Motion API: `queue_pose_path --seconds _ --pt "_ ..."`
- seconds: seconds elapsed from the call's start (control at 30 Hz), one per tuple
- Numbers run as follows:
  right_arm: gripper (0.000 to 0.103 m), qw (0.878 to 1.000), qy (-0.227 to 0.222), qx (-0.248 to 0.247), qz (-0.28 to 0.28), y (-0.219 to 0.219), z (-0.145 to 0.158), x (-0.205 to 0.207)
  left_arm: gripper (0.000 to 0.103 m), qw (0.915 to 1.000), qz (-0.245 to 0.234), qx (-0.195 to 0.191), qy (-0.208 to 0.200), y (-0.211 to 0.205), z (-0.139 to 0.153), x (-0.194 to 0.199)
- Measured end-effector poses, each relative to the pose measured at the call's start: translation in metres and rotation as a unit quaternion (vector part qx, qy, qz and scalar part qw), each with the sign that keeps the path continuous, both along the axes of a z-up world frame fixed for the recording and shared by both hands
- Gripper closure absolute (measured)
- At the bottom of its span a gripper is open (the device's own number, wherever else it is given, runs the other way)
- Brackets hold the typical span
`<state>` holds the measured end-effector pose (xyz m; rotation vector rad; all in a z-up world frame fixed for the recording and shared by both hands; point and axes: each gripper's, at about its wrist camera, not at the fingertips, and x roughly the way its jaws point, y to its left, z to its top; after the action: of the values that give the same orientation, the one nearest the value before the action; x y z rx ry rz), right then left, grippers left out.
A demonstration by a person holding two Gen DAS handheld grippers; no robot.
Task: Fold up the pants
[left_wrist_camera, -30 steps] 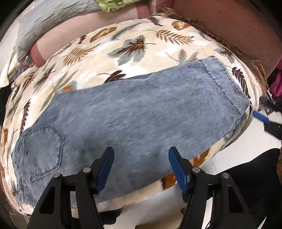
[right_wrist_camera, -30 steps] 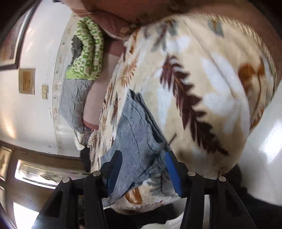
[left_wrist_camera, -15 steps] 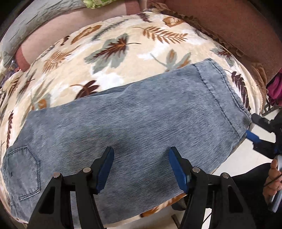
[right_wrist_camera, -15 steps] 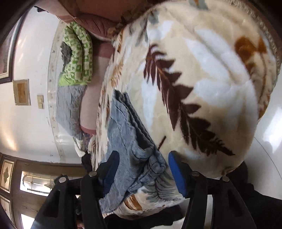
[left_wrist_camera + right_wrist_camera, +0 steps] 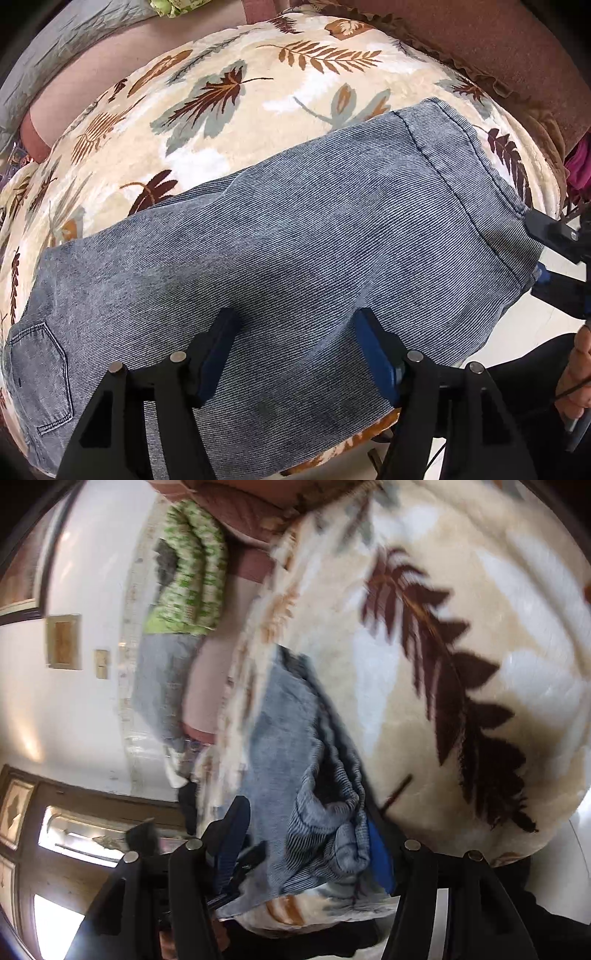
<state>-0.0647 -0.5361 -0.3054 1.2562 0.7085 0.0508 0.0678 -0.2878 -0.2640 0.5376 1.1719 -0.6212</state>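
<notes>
While grey-blue pants (image 5: pixel 295 236) lie spread flat across a leaf-print blanket (image 5: pixel 236 103), the left gripper (image 5: pixel 295 354) hovers above the near edge of the cloth, its blue-padded fingers (image 5: pixel 218 354) parted wide and holding nothing. At the hem end, beside the blanket's edge, the right gripper (image 5: pixel 306 853) has bunched denim between its fingers (image 5: pixel 378 853), though the blurred view does not settle whether they are clamped on it. A green folded cloth (image 5: pixel 188 579) lies at the far end.
</notes>
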Motion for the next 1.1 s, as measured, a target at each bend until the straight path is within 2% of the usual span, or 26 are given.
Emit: queue_pose_path --seconds 0.07,0.1,0.13,0.2,0.3,0.4,0.57,0.7,0.9,0.93,1.0,1.03,1.07,1.1 --pt "0.046 1.0 -0.008 -0.005 -0.004 0.0 0.004 0.002 0.034 1.0 0.0 -0.004 0.003 0.002 0.0 0.0" --pt "0.066 1.0 -0.011 -0.021 -0.003 0.001 0.008 0.003 0.034 1.0 0.0 -0.005 0.005 0.003 0.001 0.001" --pt "0.081 0.999 -0.007 -0.04 -0.002 0.003 0.011 0.005 0.034 0.9999 0.001 -0.008 0.01 0.004 0.002 0.002" --pt "0.081 0.998 0.008 -0.065 -0.006 0.006 0.013 0.008 0.035 0.9997 0.01 -0.017 0.016 0.013 0.008 0.007" --pt "0.081 0.997 -0.008 -0.08 -0.015 0.01 0.025 0.008 0.034 0.9991 0.032 -0.024 0.013 0.036 0.019 0.015" --pt "0.081 0.992 -0.036 -0.12 -0.009 0.025 0.052 0.014 0.035 0.9973 0.068 -0.029 0.006 0.074 0.033 0.026" --pt "0.081 0.984 -0.047 -0.168 0.024 0.062 0.088 0.034 0.035 0.9905 0.13 -0.043 -0.009 0.153 0.057 0.035" --pt "0.081 0.975 -0.054 -0.201 0.075 0.115 0.114 0.057 0.035 0.9811 0.179 -0.072 -0.017 0.212 0.074 0.036" --pt "0.081 0.959 -0.05 -0.228 0.164 0.211 0.116 0.092 0.035 0.9652 0.232 -0.111 -0.045 0.276 0.097 0.036" --pt "0.078 0.954 -0.043 -0.233 0.182 0.227 0.114 0.102 0.034 0.9628 0.241 -0.113 -0.049 0.284 0.099 0.036" --pt "0.077 0.944 -0.02 -0.238 0.229 0.261 0.102 0.121 0.035 0.9579 0.258 -0.115 -0.053 0.301 0.1 0.039" --pt "0.072 0.938 -0.012 -0.241 0.247 0.274 0.096 0.128 0.035 0.9556 0.266 -0.116 -0.053 0.31 0.1 0.04" --pt "0.066 0.934 -0.007 -0.241 0.263 0.287 0.088 0.134 0.035 0.9542 0.272 -0.114 -0.051 0.317 0.098 0.042" --pt "0.049 0.931 -0.005 -0.234 0.279 0.297 0.08 0.139 0.035 0.9537 0.275 -0.111 -0.05 0.32 0.096 0.043"
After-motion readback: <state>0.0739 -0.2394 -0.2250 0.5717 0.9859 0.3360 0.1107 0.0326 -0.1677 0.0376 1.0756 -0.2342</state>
